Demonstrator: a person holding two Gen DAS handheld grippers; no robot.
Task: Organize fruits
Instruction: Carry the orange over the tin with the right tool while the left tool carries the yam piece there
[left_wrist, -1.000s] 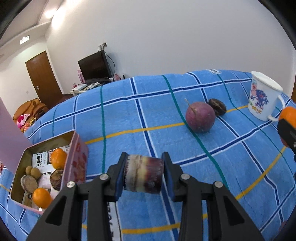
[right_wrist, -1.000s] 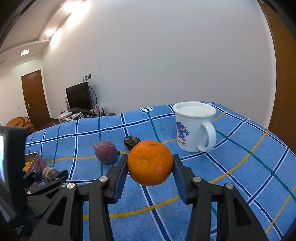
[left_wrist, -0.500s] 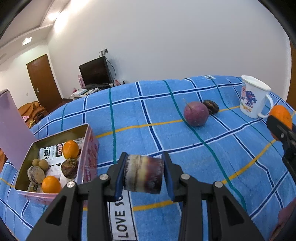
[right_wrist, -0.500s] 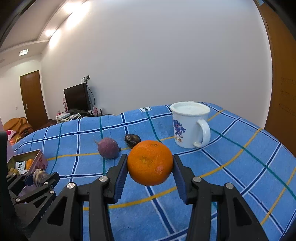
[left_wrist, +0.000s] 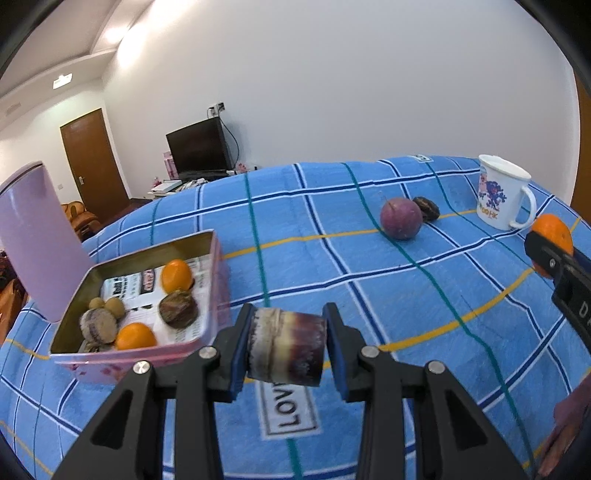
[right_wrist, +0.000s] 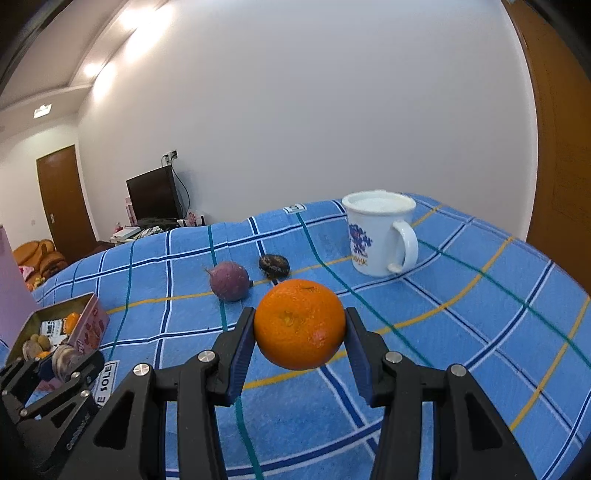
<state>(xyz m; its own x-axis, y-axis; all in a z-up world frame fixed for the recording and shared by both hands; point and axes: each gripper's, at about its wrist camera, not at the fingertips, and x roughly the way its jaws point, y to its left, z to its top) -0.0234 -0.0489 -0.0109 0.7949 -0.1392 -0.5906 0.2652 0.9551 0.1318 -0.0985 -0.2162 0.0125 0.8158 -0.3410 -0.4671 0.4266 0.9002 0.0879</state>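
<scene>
My left gripper (left_wrist: 288, 349) is shut on a short purple-and-white sugarcane piece (left_wrist: 286, 350), held above the blue checked cloth just right of the open pink tin (left_wrist: 216, 266). The tin holds two oranges, a brown fruit, a cane slice and small longans. My right gripper (right_wrist: 300, 334) is shut on an orange (right_wrist: 300, 324) and also shows in the left wrist view at the right edge, the orange (left_wrist: 554, 232) between its jaws. A purple passion fruit (left_wrist: 400, 218) and a dark wrinkled fruit (left_wrist: 426, 208) lie farther back on the cloth.
A white printed mug (left_wrist: 498, 195) stands at the back right of the cloth. The tin's pink lid (left_wrist: 33, 236) stands upright on the left. A hand (left_wrist: 565, 435) shows at the lower right edge. Beyond the cloth are a television (left_wrist: 199, 147) and a brown door.
The left gripper has drawn back with the cane piece; the tin now shows more fully, nearer the middle of its view. The right gripper holds the orange as before.
</scene>
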